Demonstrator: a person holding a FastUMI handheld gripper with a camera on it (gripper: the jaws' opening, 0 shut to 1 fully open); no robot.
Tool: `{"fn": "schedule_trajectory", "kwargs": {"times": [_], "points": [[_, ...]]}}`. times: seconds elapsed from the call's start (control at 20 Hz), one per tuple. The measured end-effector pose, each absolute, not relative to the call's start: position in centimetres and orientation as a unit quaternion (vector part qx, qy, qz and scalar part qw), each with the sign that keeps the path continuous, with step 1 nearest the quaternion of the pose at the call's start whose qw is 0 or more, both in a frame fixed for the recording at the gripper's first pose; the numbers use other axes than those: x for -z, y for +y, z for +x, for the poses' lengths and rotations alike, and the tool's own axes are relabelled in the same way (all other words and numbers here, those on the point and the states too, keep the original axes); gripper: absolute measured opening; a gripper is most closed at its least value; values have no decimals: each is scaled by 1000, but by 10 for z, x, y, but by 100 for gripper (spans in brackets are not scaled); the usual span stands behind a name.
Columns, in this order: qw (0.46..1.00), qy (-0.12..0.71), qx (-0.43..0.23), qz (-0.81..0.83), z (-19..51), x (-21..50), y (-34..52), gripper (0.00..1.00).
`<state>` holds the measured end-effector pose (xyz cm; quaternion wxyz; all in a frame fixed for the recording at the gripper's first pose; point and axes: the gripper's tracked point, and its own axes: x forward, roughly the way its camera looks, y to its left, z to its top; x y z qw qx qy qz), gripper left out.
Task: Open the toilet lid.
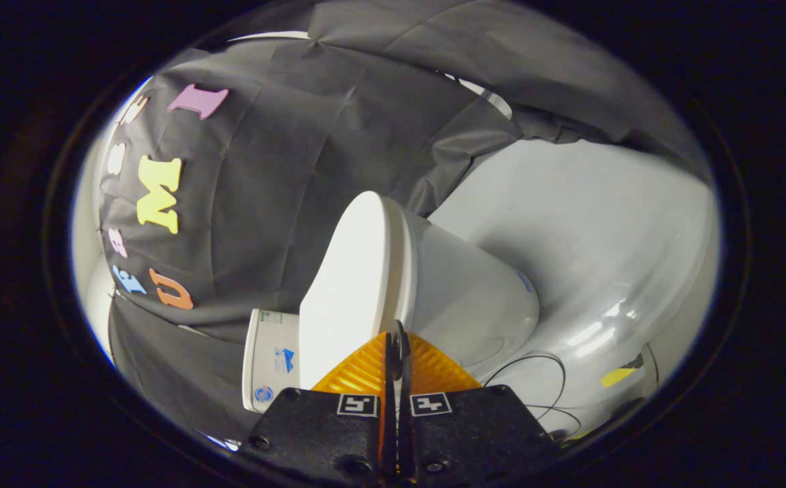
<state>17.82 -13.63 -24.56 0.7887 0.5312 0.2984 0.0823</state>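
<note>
The view is rolled on its side. A white toilet stands just ahead of my fingers, with its lid (348,285) lying down on the bowl (474,298). The tank (269,359) sits behind the lid against the black cloth wall. My gripper (397,333) is shut, the two fingers pressed together with nothing between them. Their tips sit right at the rim where the lid's edge meets the bowl; I cannot tell whether they touch it.
The glossy white floor (589,237) spreads beyond the bowl. Thin black cables (535,379) loop on it near the toilet's base, and a strip of yellow tape (618,377) lies farther out. Black cloth hangs close behind the toilet.
</note>
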Motion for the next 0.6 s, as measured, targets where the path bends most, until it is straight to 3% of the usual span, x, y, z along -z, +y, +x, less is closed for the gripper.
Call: {"fn": "schedule_trajectory", "kwargs": {"times": [0.6], "points": [[811,282,-86,505,180,211,-134,4]]}}
